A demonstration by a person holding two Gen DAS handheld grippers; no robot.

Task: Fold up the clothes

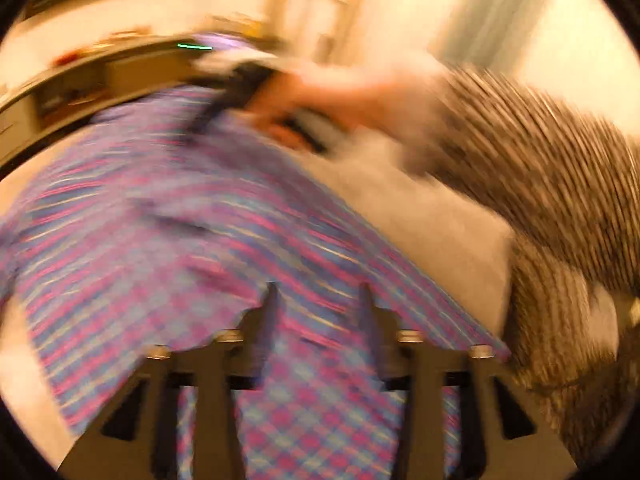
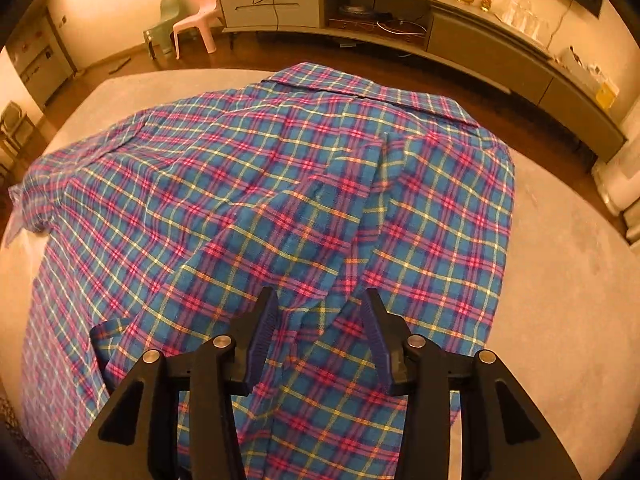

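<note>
A blue, pink and yellow plaid shirt lies spread on a pale grey surface, collar at the far end, with one side folded over the middle. My right gripper is open just above a bunched fold of the shirt near its near edge. The left wrist view is heavily motion-blurred. There my left gripper is open over the same shirt. The person's hand with the other gripper shows at the shirt's far side.
A long low grey cabinet with bowls and jars runs along the far wall. Small pink and green plastic chairs stand at its left end. The person's striped sleeve fills the right of the left wrist view.
</note>
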